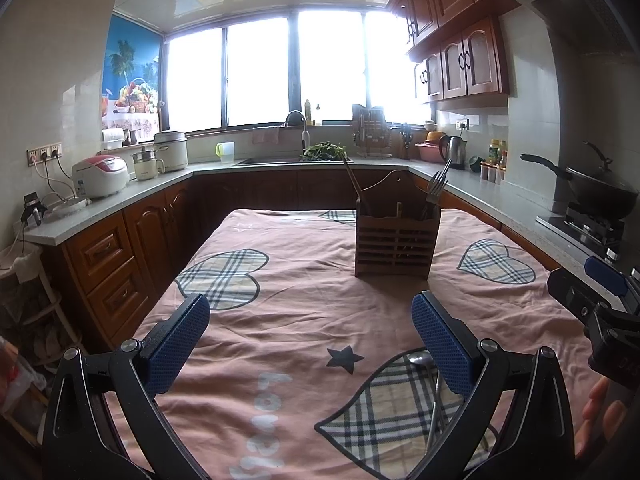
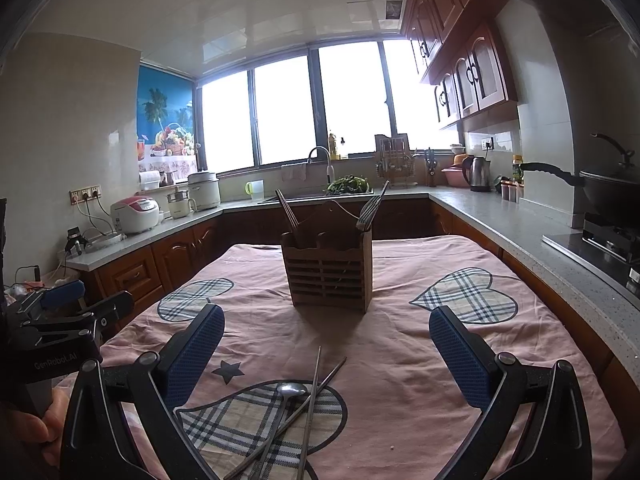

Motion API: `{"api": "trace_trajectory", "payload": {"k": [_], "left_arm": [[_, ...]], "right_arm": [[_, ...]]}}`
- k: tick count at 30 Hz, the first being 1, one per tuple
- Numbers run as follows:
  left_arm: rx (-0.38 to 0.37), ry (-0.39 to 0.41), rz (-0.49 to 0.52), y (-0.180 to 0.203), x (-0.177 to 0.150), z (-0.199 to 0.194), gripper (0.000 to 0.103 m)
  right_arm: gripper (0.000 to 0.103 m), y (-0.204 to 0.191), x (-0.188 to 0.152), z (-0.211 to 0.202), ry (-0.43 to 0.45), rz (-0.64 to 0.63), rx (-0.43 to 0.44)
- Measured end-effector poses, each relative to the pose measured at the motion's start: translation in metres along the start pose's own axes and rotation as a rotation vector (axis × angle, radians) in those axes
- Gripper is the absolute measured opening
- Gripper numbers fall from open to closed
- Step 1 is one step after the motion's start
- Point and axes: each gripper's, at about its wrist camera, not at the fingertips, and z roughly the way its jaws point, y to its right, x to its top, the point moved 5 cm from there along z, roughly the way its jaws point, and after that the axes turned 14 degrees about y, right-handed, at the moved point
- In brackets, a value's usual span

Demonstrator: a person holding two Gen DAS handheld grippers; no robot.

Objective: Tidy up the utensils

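A wooden slatted utensil holder [image 1: 394, 240] [image 2: 330, 270] stands upright on the pink cloth. It holds chopsticks [image 2: 286, 212] on its left and forks [image 1: 436, 190] [image 2: 370, 210] on its right. A metal spoon [image 2: 290, 394] and two metal chopsticks [image 2: 314, 396] lie crossed on the cloth in front of the right gripper; the spoon also shows in the left wrist view [image 1: 422, 360]. My left gripper [image 1: 310, 340] is open and empty above the cloth. My right gripper [image 2: 326, 354] is open and empty, just behind the loose utensils.
The table has a pink tablecloth [image 1: 288, 320] with plaid hearts. Kitchen counters surround it: rice cooker [image 1: 100, 176] left, sink [image 1: 296, 156] at the back, kettle [image 1: 454, 152] and wok on the stove [image 1: 592, 188] right. The right gripper shows at the left view's right edge [image 1: 600, 304].
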Motion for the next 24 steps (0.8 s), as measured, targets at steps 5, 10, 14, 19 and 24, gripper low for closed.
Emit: {"api": "trace_trajectory", "payload": {"k": [5,10,14,19,24], "left_arm": [[-0.002,0.000,-0.002,0.0002,0.0007,0.0008,0.103],[-0.003,0.000,-0.002,0.0002,0.0008,0.0010,0.103],[-0.003,-0.001,-0.003,0.0006,0.0008,0.0011,0.103],[-0.006,-0.003,-0.005,0.0011,0.0006,0.0018,0.103],[-0.008,-0.004,-0.007,0.0019,0.0007,0.0024,0.103]], "right_arm": [[0.103,-0.0019,0.0016,0.0015,0.001,-0.001,0.004],[0.103,-0.0021,0.0020,0.0024,0.000,0.000,0.007],[0.103,-0.0021,0.0021,0.0025,0.001,0.001,0.005],[0.103,-0.0009,0.0013,0.0032,-0.002,0.002,0.006],[0.103,-0.0009,0.0006,0.0030,-0.002,0.002,0.005]]}}
